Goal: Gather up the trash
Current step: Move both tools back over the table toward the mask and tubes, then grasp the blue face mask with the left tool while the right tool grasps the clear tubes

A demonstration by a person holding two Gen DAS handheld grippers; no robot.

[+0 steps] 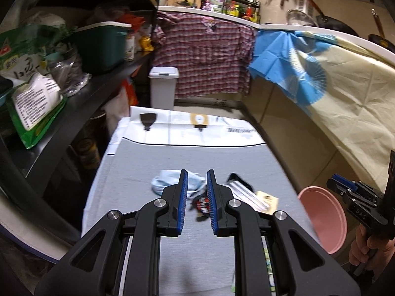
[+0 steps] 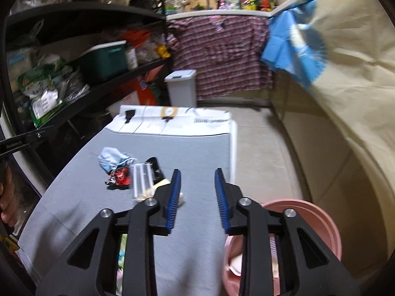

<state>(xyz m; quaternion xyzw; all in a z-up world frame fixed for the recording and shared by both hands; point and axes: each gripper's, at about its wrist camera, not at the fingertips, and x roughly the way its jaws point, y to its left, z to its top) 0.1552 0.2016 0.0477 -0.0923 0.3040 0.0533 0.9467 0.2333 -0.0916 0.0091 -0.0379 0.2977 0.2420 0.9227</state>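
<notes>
Trash sits clustered mid-surface on the grey table (image 2: 187, 148), from left to right: crumpled blue face mask (image 2: 112, 159), red-and-black wrapper (image 2: 119, 176), clear packet of white sticks (image 2: 142, 180), black scrap (image 2: 154, 162) behind it, pale paper piece (image 1: 267, 201) at the right end.

Left gripper (image 1: 196, 192) hangs above the pile, jaws narrowly parted, nothing between them; likely lining up on mask or wrapper.

Right gripper (image 2: 197, 197) over the table's right edge, jaws a little apart and empty.

Pink basin (image 2: 318, 224) stands just beside that edge, low and within reach, probably the collecting bin; pale scraps already lie inside.
</notes>
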